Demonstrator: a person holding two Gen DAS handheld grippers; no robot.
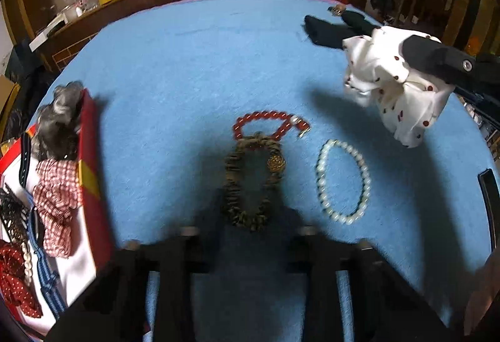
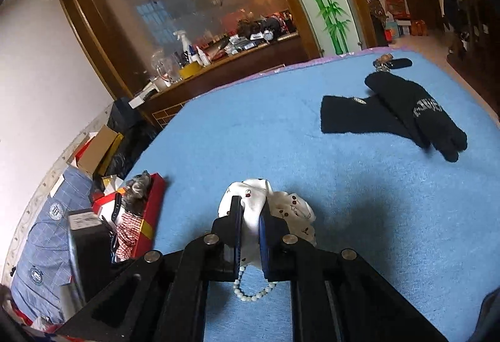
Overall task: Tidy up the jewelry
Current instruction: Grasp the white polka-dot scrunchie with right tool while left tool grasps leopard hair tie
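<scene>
My right gripper is shut on a white cherry-print scrunchie and holds it above the blue cloth; it also shows in the left wrist view. Below it lies a white pearl bracelet, partly seen under the right gripper. A red bead bracelet and a brown bead bracelet lie ahead of my left gripper, which is open and empty. A red box at the left holds a grey scrunchie, a red checked scrunchie and other hair pieces.
Black gloves and keys lie at the far right of the blue table cloth. A wooden counter with bottles stands behind the table. Boxes and bags sit on the floor at left.
</scene>
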